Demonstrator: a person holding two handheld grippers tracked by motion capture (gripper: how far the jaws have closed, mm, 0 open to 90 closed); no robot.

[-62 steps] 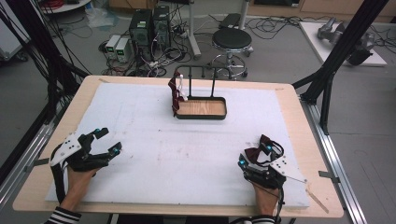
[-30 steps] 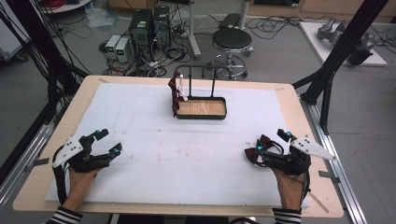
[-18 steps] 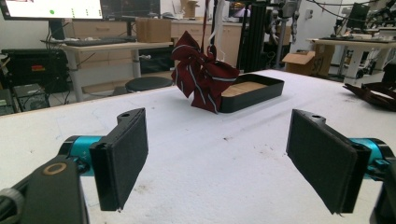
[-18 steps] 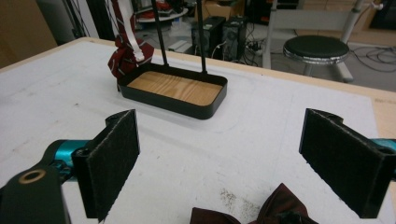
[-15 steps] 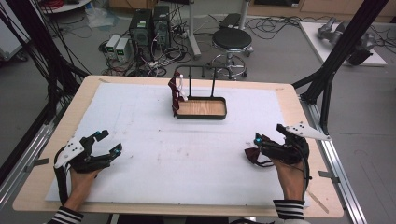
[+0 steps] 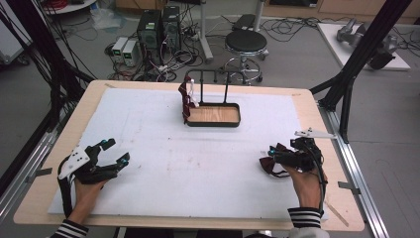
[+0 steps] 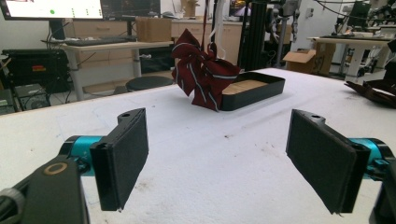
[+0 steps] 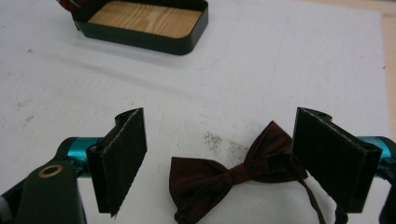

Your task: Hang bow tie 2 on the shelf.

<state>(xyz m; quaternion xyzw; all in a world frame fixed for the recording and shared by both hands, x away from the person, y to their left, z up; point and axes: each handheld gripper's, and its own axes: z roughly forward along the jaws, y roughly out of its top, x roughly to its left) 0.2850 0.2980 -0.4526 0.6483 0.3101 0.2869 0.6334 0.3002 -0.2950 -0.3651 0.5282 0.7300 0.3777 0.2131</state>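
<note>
A dark red bow tie (image 6: 268, 166) (image 8: 224, 179) lies flat on the white table cover at the right. My right gripper (image 6: 271, 157) (image 8: 219, 158) points left over it. Its jaws have just been closing a little, but they still stand wide. The tie lies between them, its right wing behind the right pad, and neither pad presses on it. My left gripper (image 6: 116, 151) (image 7: 217, 154) rests open at the near left with nothing between its pads. A striped red bow tie (image 6: 187, 99) (image 7: 203, 74) hangs from a black rack (image 6: 214, 82) at the far centre.
A black tray (image 6: 213, 124) (image 8: 154, 45) with a wooden floor stands under the rack at the far centre. White cover stretches between the grippers and the tray. A stool (image 6: 245, 42) and computer cases (image 6: 158, 27) stand on the floor beyond the table.
My right hand has moved from the near edge out to the right and turned, so its gripper points left over the dark bow tie. The left gripper has kept still.
</note>
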